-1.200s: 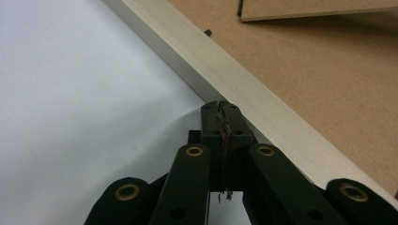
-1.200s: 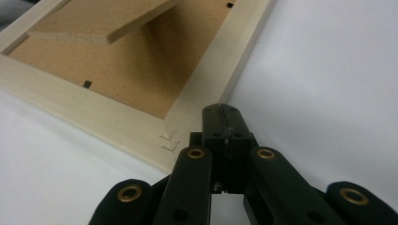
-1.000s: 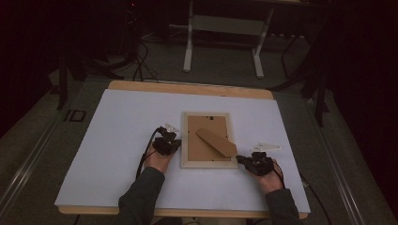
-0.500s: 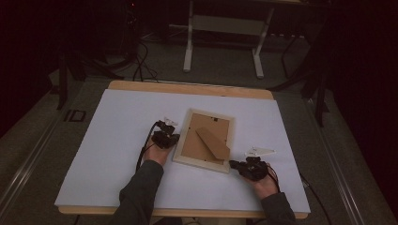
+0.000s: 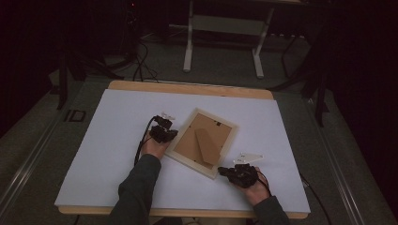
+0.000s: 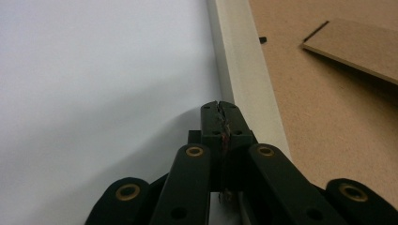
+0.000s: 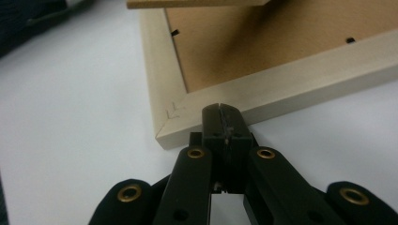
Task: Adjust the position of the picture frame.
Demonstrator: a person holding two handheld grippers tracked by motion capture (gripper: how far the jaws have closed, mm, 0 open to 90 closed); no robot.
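High view: a picture frame [image 5: 202,141] lies face-down at the centre of the white table sheet [image 5: 112,122], skewed so its corners point up-right and down-left in the picture. Brown backing board up, folding stand [image 5: 207,145] lying across it. Left gripper [image 5: 163,133] sits against the frame's left edge, the right gripper [image 5: 240,174] just off its lower right corner. Both are pushing tools here, nothing pinched.

Left gripper view: jaws pressed fully together, no object between. Tips [image 6: 219,110] sit at the pale wooden rail [image 6: 244,75] that runs up the middle of the picture; contact looks likely but the last bit is hidden by the tips themselves. Backing board [image 6: 328,117] fills the right side, the stand's edge [image 6: 356,47] raised slightly at upper right.

Right gripper view: jaws likewise closed tight and empty, tips [image 7: 220,115] against the outer face of the rail near a mitred corner [image 7: 171,124]. A small pencil-like mark shows on that corner. Two dark retaining tabs sit at the inner lip of the rail.

Judgement: the step looks like turning or squaring the frame by nudging opposite sides. Best done with low, flat pushes on the rail's outer face, both sides balanced, so the frame slides instead of tipping, and clear of the loose stand.
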